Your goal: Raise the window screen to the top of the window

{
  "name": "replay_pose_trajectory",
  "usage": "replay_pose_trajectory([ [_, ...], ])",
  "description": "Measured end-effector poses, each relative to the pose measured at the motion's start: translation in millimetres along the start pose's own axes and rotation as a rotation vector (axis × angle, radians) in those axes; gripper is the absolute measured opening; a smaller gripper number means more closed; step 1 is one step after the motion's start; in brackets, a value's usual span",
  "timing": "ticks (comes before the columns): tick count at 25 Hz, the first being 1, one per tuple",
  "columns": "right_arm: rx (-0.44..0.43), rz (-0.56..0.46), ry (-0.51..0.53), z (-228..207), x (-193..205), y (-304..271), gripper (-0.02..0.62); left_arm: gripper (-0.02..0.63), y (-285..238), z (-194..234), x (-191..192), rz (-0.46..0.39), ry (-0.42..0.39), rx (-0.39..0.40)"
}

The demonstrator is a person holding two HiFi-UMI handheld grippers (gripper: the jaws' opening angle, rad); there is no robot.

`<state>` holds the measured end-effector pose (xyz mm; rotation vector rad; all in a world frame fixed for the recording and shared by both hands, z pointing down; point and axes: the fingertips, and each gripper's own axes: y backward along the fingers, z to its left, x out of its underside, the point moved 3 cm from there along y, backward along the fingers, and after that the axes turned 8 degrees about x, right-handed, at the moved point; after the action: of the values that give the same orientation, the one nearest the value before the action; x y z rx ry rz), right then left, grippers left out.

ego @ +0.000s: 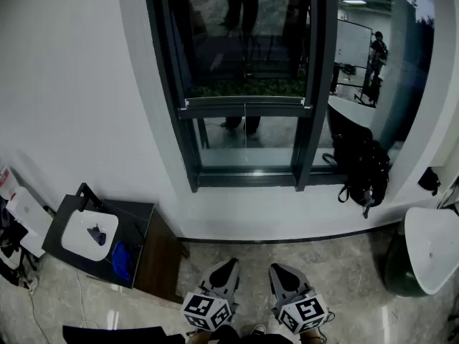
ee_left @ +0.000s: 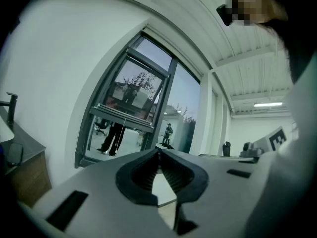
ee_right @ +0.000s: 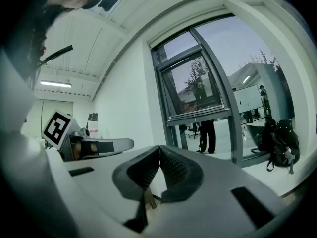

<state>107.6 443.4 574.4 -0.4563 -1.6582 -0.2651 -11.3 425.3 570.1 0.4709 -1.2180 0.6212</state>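
Reflections in the dark glass leave the mesh of the window screen point(ego: 245, 104) hard to make out; its bottom rail sits about halfway up the window point(ego: 316, 84), whose top edge is cut off. Both hands fall below the picture's lower edge. Low and side by side hang the left gripper point(ego: 230, 263) and the right gripper point(ego: 277, 268), well apart from the window, each with jaws pressed together, empty.

Window frame point(ego: 244, 180), centre: dark matt metal. Floor point(ego: 344, 264), bottom: glossy stone. Cabinet point(ego: 159, 260), lower left: wood side. Backpack point(ego: 366, 167), right: black cloth.
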Motion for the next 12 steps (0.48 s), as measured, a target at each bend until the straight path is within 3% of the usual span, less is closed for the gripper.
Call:
replay_pose_trajectory([
  [7,-0.032,0.038,-0.048,-22,8,-26,0.009,0.002,-25,12,0,0.024,-0.010,-0.019],
  [12,-0.040,0.040,-0.070,-29,9,-72,0.009,0.002,-45,54,-6,0.030,-0.009,-0.040],
])
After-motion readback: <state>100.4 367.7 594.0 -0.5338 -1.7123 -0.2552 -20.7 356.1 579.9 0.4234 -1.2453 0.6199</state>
